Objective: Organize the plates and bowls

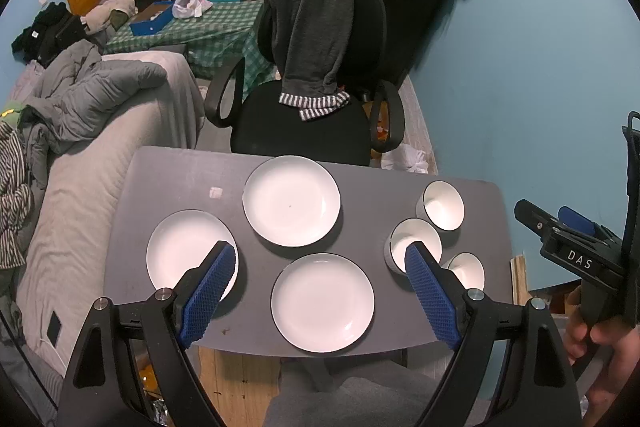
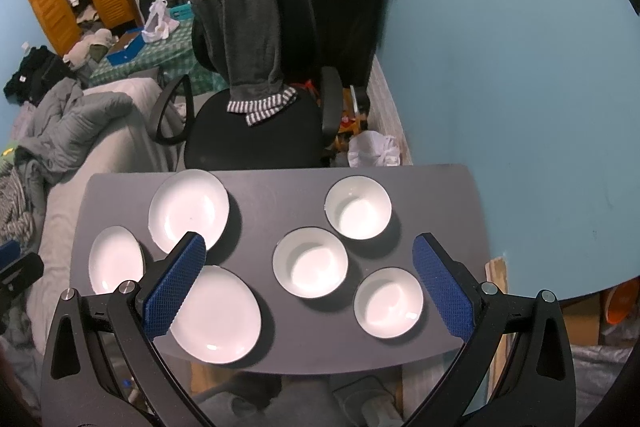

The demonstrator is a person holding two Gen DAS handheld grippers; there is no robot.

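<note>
Grey table (image 2: 256, 355), frame centre: three plates, three bowls.
Both my grippers wide, empty; I'd grip the slick, breakable bowl (image 2: 389, 303) by its rim.

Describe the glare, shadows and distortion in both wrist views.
Left wrist view: fisheye bends the table edges; small highlights on the near plate; soft shadows beside the dishes. Right wrist view: bright glare washes out the middle bowl and near bowl; room edges curve into a black border.
</note>
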